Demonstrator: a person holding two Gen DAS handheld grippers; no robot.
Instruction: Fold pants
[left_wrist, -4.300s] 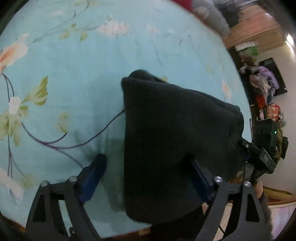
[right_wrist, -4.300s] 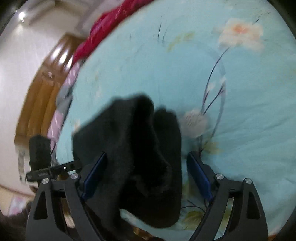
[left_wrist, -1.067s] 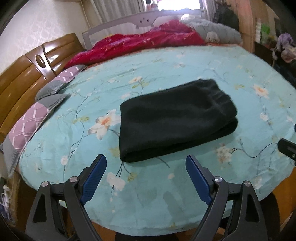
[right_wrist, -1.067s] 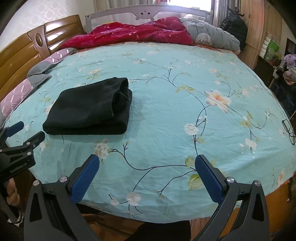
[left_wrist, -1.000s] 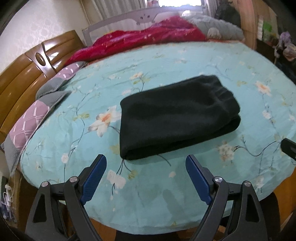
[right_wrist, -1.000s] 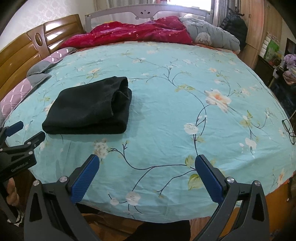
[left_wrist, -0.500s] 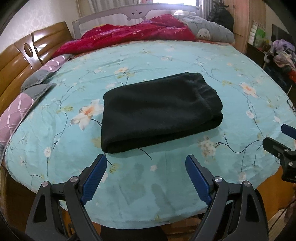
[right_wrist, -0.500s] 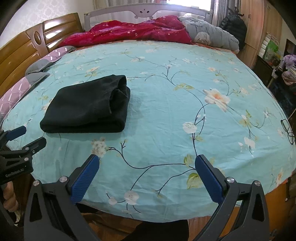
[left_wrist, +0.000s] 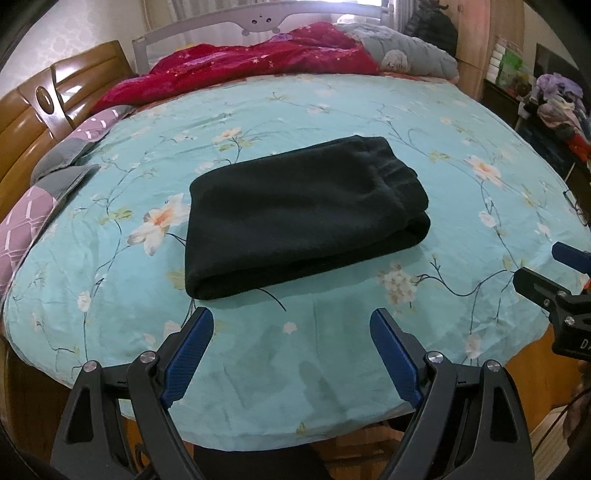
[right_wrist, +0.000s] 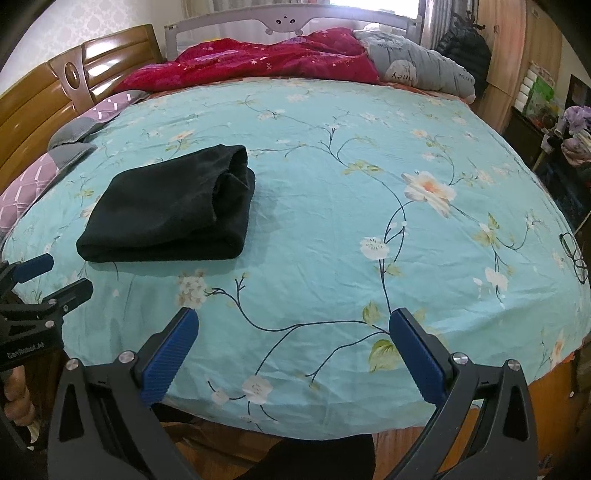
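Observation:
The black pants (left_wrist: 303, 218) lie folded into a thick rectangle on the turquoise floral bed sheet (left_wrist: 332, 110), elastic waistband at the right end. In the right wrist view the same pants (right_wrist: 170, 210) sit left of centre. My left gripper (left_wrist: 291, 317) hangs open near the bed's front edge, just short of the bundle, nothing between its blue pads. My right gripper (right_wrist: 293, 317) is open too, over bare sheet to the right of the pants. Each gripper shows at the edge of the other's view: the right one (left_wrist: 554, 280), the left one (right_wrist: 40, 277).
A red quilt (left_wrist: 236, 70) and a grey one (left_wrist: 406, 55) are heaped at the far side. Pillows (left_wrist: 44, 184) and a wooden headboard (left_wrist: 40, 110) line the left. Eyeglasses (right_wrist: 574, 254) rest at the sheet's right edge. Cluttered furniture (left_wrist: 554, 107) stands on the right.
Both grippers let go of the pants and drew back from the bed several seconds ago. Over the last second the left view swung slightly, shifting the pants leftward and lower; the right view held still.

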